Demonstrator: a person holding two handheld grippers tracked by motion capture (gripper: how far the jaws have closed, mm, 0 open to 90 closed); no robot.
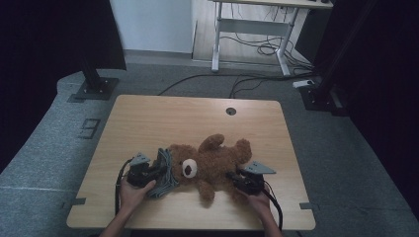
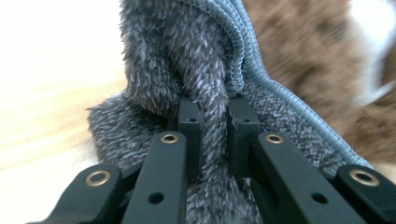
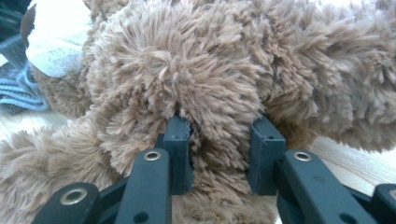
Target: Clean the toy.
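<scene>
- While the bear [image 1: 212, 165] lies mid-table [image 1: 148, 118], the right gripper [image 3: 219, 135] pinches its body fur, likely anchoring it.
- Left gripper [image 2: 215, 121] pinches the grey cloth [image 2: 163, 56] at the bear's head, probably for dressing.

wooden table [image 1: 148, 118] bears teddy bear [image 1: 217, 165], perhaps grey cloth [image 1: 165, 173]

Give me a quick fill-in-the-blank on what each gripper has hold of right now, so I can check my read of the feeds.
1. The left gripper is shut on a fold of the fuzzy ____ garment.
2. The right gripper is clamped on the plush of the brown ____.
3. The bear lies on the ____ table.
4. The bear's muzzle is ____.

Missing words: grey; teddy bear; wooden; white
</scene>
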